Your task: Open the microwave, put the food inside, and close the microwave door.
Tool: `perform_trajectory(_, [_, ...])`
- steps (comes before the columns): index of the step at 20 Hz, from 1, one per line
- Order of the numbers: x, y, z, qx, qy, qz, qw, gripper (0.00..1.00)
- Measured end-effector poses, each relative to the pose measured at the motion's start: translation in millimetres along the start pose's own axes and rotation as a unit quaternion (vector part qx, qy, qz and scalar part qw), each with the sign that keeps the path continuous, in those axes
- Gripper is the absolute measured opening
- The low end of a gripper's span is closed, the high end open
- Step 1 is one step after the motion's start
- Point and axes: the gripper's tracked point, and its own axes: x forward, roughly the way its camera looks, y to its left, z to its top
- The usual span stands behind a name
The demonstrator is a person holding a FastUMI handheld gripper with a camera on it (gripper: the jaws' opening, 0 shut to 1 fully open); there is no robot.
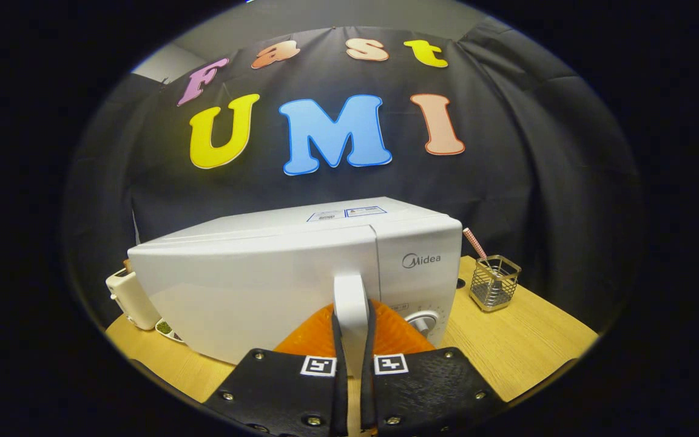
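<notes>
A white microwave (276,267) stands on the wooden table (525,346), its door closed or nearly so. The door's white vertical handle (351,297) rises between my two fingers. My gripper (352,328) is shut on that handle, one finger pressing each side. The control panel with a round knob (423,321) lies just right of the handle. The food is hidden.
A wire mesh cup (495,282) holding a pink striped straw stands on the table right of the microwave. A small white appliance (131,297) sits at the microwave's left rear, with a small patterned dish (166,328) beside it. Black cloth wall behind.
</notes>
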Motion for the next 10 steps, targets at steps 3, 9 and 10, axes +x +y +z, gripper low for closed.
perform_trajectory(3, [-1.9, -1.0, -0.5, -0.001, -0.001, 0.001, 1.0, 0.09])
perform_trajectory(9, [-67.2, 13.5, -13.9, -0.033, -0.022, 0.01, 0.999, 0.08])
perform_trajectory(10, [-78.8, 17.8, -16.3, -0.032, -0.023, 0.013, 0.999, 0.08])
